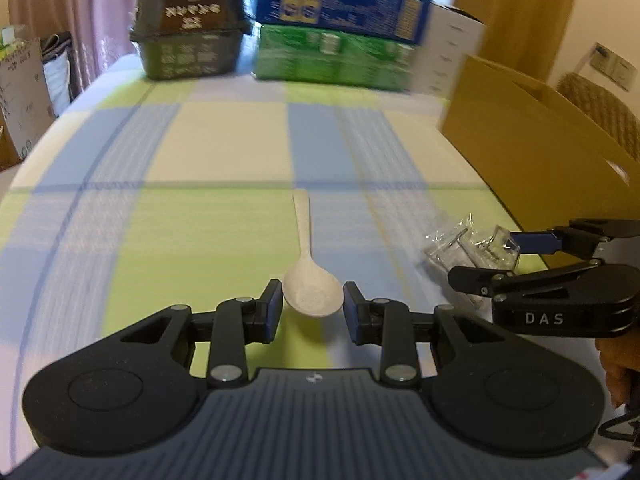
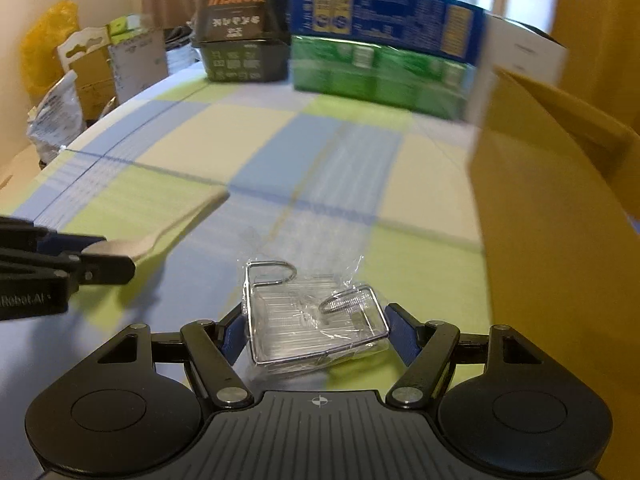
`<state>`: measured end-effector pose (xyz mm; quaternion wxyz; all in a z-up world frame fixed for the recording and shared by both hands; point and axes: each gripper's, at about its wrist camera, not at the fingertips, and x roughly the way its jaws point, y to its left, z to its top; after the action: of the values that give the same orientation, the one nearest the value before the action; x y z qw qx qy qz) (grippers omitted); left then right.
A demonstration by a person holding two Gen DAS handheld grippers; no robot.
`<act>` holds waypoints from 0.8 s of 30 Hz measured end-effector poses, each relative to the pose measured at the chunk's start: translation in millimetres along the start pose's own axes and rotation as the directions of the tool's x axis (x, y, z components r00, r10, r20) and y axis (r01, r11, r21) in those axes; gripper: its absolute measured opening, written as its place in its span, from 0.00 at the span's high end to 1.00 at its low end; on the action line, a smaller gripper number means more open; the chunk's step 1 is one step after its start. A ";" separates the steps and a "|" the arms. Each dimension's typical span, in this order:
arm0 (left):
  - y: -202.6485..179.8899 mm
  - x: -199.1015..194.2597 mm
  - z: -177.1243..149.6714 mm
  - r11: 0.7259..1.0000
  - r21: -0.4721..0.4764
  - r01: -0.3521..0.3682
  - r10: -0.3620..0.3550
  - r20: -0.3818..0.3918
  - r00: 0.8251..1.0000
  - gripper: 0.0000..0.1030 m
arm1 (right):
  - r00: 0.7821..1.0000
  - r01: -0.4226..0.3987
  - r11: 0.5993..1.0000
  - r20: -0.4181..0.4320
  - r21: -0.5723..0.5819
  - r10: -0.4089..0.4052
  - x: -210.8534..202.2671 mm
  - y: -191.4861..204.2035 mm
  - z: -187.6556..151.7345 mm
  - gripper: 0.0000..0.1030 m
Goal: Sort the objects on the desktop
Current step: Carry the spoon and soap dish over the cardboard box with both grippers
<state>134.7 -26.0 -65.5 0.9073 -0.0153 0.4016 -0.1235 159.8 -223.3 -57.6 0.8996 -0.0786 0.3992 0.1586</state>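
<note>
A speckled cream spoon point(image 1: 308, 276) lies with its handle pointing away from me, and my left gripper point(image 1: 312, 308) is shut on its bowl, one finger on each side. In the right wrist view the same spoon point(image 2: 168, 228) sticks out of the left gripper point(image 2: 108, 260) at the left edge. A clear plastic packet of metal wire hooks point(image 2: 316, 320) sits between the fingers of my right gripper point(image 2: 318, 340), which is shut on it. In the left wrist view the packet point(image 1: 468, 244) and right gripper point(image 1: 486, 258) are at the right. Both items look sharp against the blurred tablecloth.
A checked green, blue and cream tablecloth point(image 1: 200, 200) covers the table. An open yellow-brown box point(image 2: 560, 220) stands close on the right. Stacked blue and green cartons point(image 1: 336, 36) and a black box point(image 1: 188, 28) line the far edge. Cardboard boxes point(image 2: 100, 68) stand beyond the left edge.
</note>
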 end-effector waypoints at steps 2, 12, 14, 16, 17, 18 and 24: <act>-14.5 -9.9 -18.7 1.000 0.022 -0.006 0.007 -0.007 1.000 0.74 | 1.000 0.004 0.999 -0.006 0.034 -0.004 -20.6 1.4 -20.4 0.33; -33.7 -20.9 -54.9 0.994 0.058 -0.095 0.092 0.046 0.995 0.70 | 0.998 0.033 0.996 0.046 0.087 -0.037 -57.3 7.1 -69.6 0.33; -31.4 -19.7 -53.1 0.994 0.039 -0.097 0.095 0.054 0.994 0.70 | 0.998 0.028 0.996 0.058 0.083 -0.033 -56.3 9.1 -69.3 0.33; -29.4 -16.8 -52.4 0.995 0.011 -0.096 0.095 0.053 0.994 0.70 | 0.997 0.029 0.996 0.068 0.082 -0.034 -54.9 9.5 -71.3 0.33; -29.3 -15.1 -52.5 0.995 0.004 -0.097 0.097 0.051 0.994 0.70 | 0.997 0.031 0.996 0.073 0.078 -0.037 -54.3 9.9 -71.7 0.33; -29.7 -13.1 -52.8 0.995 0.000 -0.098 0.098 0.047 0.994 0.70 | 0.996 0.034 0.997 0.076 0.075 -0.039 -54.2 10.3 -72.3 0.33; -35.6 -9.8 -55.4 0.992 0.006 -0.127 0.127 0.063 0.990 0.70 | 0.995 0.040 0.995 0.091 0.089 -0.048 -52.1 7.8 -71.9 0.33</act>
<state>80.2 -54.2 -91.4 0.9255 0.0111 0.3726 -0.0670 74.4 -246.9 -67.1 0.9230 -0.0405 0.3617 0.1248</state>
